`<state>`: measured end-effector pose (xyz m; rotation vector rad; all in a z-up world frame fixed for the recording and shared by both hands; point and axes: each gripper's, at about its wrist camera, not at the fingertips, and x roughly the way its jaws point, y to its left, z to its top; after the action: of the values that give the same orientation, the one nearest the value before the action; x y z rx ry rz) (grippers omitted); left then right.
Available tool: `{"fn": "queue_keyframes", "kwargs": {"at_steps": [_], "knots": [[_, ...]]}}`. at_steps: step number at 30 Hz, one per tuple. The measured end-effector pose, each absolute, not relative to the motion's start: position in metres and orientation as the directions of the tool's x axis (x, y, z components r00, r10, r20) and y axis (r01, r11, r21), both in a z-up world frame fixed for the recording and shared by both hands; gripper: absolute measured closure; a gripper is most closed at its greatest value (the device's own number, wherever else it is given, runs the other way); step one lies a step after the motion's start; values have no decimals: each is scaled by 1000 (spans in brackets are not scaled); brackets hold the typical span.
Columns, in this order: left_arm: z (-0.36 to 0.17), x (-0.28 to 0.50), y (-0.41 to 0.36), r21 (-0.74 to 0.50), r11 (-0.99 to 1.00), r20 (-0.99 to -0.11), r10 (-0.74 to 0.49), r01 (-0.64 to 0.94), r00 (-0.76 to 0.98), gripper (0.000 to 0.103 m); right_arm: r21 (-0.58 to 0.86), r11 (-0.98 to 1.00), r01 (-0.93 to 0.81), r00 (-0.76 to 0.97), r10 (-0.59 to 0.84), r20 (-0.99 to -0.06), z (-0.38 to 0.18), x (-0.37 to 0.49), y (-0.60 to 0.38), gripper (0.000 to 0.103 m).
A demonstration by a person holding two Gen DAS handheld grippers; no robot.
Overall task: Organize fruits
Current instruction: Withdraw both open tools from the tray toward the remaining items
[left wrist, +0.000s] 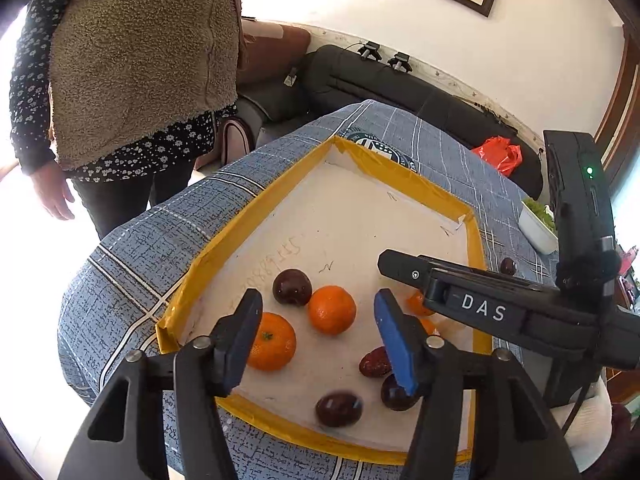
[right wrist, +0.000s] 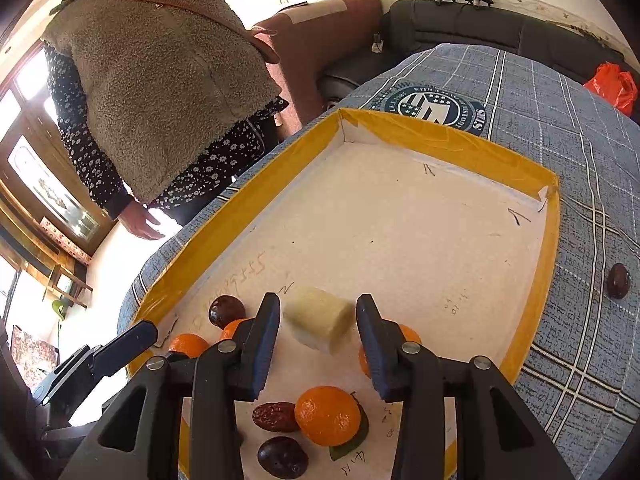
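Note:
A shallow white tray with a yellow-taped rim lies on the blue plaid cloth. In the left wrist view it holds two oranges, dark plums and a red date. My left gripper is open and empty above them. In the right wrist view a pale cream cylinder piece lies on the tray between the fingers of my open right gripper; whether they touch it I cannot tell. Below it lie an orange on a leaf, a date and a plum.
One dark plum lies on the cloth right of the tray. A person in a fleece vest stands at the table's far left. A white dish of greens and a red bag sit at the far right.

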<state>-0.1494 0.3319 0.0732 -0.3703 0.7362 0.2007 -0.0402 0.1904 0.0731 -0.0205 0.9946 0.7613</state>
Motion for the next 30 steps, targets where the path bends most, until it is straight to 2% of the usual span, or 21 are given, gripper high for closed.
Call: {"fn": "queue_keyframes", "kwargs": {"at_steps": [2,8,13,23,30], "knots": [[75,-150,330,-259,917,-686,48,-305,726,41,317,747,-584,323,572,-754,77,-42,188,54],[82,-153,318,-231,925,-684,66,-302,727,38,313,764,-564,368,572,-734,93,-51,168,51],[94,-159,300,-166,941,-661,115,-294,742,29,285,801,-526,433,541,-721,101,-68,135,47],[116,-173,245,-77,974,-623,121,-215,773,27,287,866,-410,526,481,-701,100,-105,61,45],[126,-185,205,-9,985,-601,130,-170,788,20,288,883,-371,563,460,-686,101,-126,26,41]]}}
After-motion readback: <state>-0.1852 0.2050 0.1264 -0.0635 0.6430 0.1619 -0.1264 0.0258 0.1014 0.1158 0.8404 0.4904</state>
